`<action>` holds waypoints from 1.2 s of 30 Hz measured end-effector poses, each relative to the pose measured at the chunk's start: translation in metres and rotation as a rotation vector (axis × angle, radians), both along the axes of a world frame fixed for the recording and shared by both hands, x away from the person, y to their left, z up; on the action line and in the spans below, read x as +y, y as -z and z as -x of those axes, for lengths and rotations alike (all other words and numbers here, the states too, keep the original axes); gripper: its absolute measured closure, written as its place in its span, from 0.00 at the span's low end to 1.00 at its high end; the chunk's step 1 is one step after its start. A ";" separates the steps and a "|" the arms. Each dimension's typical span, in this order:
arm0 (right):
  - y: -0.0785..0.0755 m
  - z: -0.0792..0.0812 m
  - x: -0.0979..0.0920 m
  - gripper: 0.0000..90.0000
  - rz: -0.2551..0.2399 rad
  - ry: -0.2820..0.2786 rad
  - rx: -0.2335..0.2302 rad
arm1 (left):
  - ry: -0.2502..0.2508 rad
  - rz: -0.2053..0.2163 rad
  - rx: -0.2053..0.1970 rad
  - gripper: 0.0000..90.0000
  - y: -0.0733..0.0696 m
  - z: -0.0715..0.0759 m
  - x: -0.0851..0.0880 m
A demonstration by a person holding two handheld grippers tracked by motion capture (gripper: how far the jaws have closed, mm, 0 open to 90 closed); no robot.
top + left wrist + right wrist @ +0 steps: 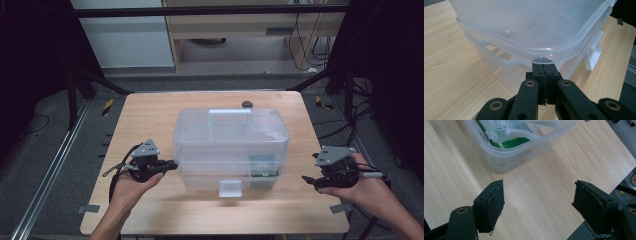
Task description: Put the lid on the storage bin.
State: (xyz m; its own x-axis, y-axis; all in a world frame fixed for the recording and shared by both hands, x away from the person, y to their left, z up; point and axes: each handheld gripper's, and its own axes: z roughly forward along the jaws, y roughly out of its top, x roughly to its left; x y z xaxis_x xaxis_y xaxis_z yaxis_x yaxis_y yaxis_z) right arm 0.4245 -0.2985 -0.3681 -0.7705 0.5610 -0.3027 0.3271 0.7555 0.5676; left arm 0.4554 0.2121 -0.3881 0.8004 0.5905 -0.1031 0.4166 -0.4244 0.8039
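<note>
My left gripper was clenched, its jaws pressed together with nothing between them, tips touching the lid's rim at the box's left end. My right gripper was released, jaws wide, off the box's right end. I judged I was prising the lid; next needed an upward lever. The box sat mid-table, long axis left-right, latch facing me.
</note>
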 end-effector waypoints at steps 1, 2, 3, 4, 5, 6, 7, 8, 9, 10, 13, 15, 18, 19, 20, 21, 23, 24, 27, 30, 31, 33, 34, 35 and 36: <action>0.001 0.000 -0.001 0.27 0.001 0.003 0.002 | 0.000 -0.001 0.000 0.99 0.001 0.000 0.000; 0.002 0.000 -0.002 0.27 0.002 0.007 0.003 | 0.001 -0.002 0.003 0.99 0.003 0.001 0.000; 0.002 0.000 -0.002 0.27 0.002 0.007 0.003 | 0.001 -0.002 0.003 0.99 0.003 0.001 0.000; 0.003 0.000 -0.002 0.27 -0.001 0.008 0.006 | 0.003 -0.006 0.002 0.99 0.004 0.001 0.001; 0.003 0.000 -0.003 0.27 0.000 0.009 0.008 | 0.002 -0.003 0.006 0.99 0.005 0.001 0.000; 0.005 -0.001 -0.004 0.27 0.002 0.013 0.008 | 0.002 -0.004 0.008 0.99 0.007 0.002 0.000; 0.005 -0.001 -0.004 0.27 0.002 0.013 0.008 | 0.002 -0.004 0.008 0.99 0.007 0.002 0.000; 0.006 -0.001 -0.004 0.27 0.000 0.013 0.014 | 0.003 -0.002 0.011 0.99 0.009 0.002 0.000; 0.006 -0.001 -0.004 0.27 0.000 0.013 0.014 | 0.003 -0.002 0.011 0.99 0.009 0.002 0.000; 0.007 -0.002 -0.005 0.27 0.001 0.019 0.012 | 0.003 -0.002 0.013 0.99 0.010 0.003 0.001; 0.009 -0.003 -0.005 0.27 -0.001 0.020 0.014 | 0.006 -0.005 0.019 0.99 0.014 0.003 0.001; 0.010 -0.004 -0.006 0.27 0.000 0.023 0.016 | 0.006 -0.006 0.021 0.99 0.015 0.004 0.001; 0.012 -0.004 -0.006 0.27 -0.003 0.024 0.021 | 0.008 -0.006 0.025 0.99 0.018 0.005 0.002; 0.012 -0.004 -0.006 0.27 -0.003 0.024 0.021 | 0.008 -0.006 0.025 0.99 0.018 0.005 0.002; 0.013 -0.005 -0.007 0.27 -0.004 0.024 0.024 | 0.008 -0.007 0.025 0.99 0.018 0.005 0.002; 0.013 -0.005 -0.007 0.27 -0.004 0.024 0.024 | 0.007 -0.008 0.026 0.99 0.018 0.006 0.002; 0.014 -0.005 -0.007 0.27 0.000 0.029 0.026 | 0.009 -0.012 0.026 0.99 0.019 0.006 0.003; 0.016 -0.006 -0.007 0.27 -0.003 0.026 0.027 | 0.007 -0.010 0.028 1.00 0.020 0.007 0.002; 0.018 -0.006 -0.007 0.27 -0.002 0.029 0.033 | 0.008 -0.014 0.029 1.00 0.021 0.007 0.002; 0.021 -0.008 -0.008 0.27 -0.003 0.034 0.037 | 0.007 -0.020 0.029 1.00 0.022 0.007 0.003; 0.021 -0.008 -0.008 0.27 -0.003 0.034 0.037 | 0.007 -0.020 0.029 1.00 0.022 0.007 0.003; 0.022 -0.009 -0.007 0.27 -0.003 0.038 0.038 | 0.006 -0.029 0.033 1.00 0.023 0.008 0.004; 0.024 -0.010 -0.007 0.27 -0.002 0.038 0.038 | 0.006 -0.033 0.035 1.00 0.023 0.008 0.004; 0.025 -0.010 -0.007 0.27 -0.006 0.037 0.039 | 0.004 -0.045 0.033 1.00 0.023 0.009 0.005; 0.025 -0.010 -0.006 0.27 -0.005 0.039 0.038 | -0.027 -0.079 0.015 1.00 0.019 0.011 0.011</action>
State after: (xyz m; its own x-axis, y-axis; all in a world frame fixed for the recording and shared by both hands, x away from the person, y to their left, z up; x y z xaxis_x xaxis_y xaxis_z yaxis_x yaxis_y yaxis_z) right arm 0.4349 -0.3048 -0.3929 -0.7591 0.5921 -0.2706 0.3773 0.7388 0.5584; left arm 0.4448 0.2228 -0.4068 0.7831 0.6183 -0.0668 0.4401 -0.4751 0.7620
